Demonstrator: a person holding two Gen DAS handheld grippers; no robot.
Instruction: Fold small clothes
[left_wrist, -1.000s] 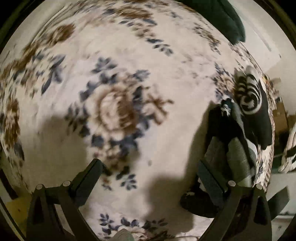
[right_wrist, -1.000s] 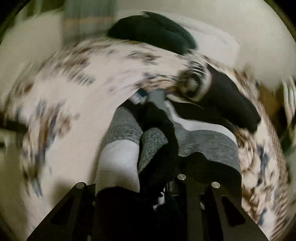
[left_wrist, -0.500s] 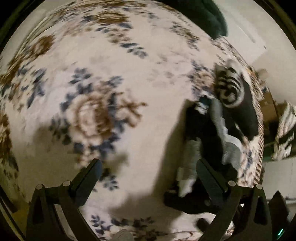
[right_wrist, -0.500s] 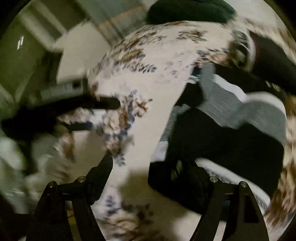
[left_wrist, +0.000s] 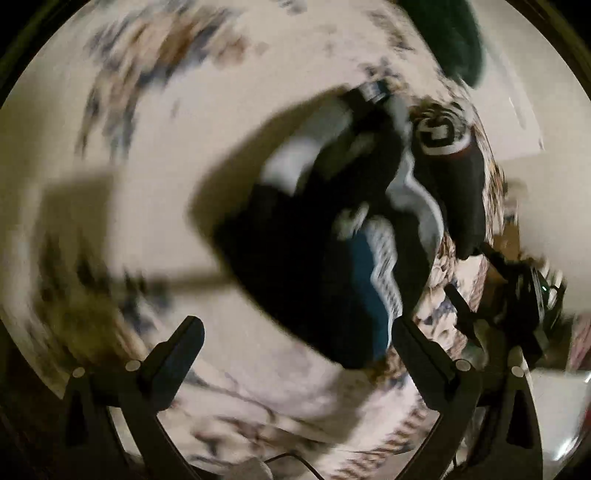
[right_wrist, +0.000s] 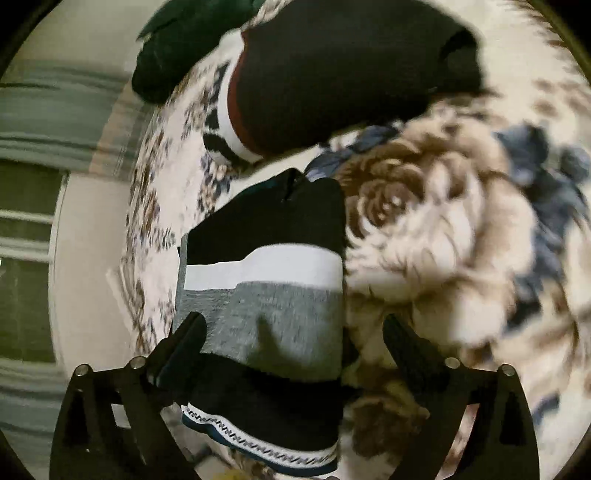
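Note:
A small black, white and grey striped garment (right_wrist: 266, 295) lies flat on the floral blanket (right_wrist: 443, 240), with a zigzag-trimmed hem nearest the camera. My right gripper (right_wrist: 291, 343) is open and empty, hovering over its grey band. In the blurred left wrist view the same garment (left_wrist: 314, 240) is a dark heap right of centre. My left gripper (left_wrist: 295, 347) is open and empty, just below the heap. A second black garment with a patterned white and red band (right_wrist: 332, 70) lies beyond; it also shows in the left wrist view (left_wrist: 450, 162).
A dark green garment (right_wrist: 177, 48) lies at the blanket's far edge, also seen in the left wrist view (left_wrist: 450, 40). The blanket's edge runs down the left of the right wrist view, with a striped surface (right_wrist: 44, 122) past it. The other gripper (left_wrist: 524, 295) shows at right.
My right gripper let go of the striped garment, which now lies flat, and swung over it. My left gripper moved toward the garment, now central in its view.

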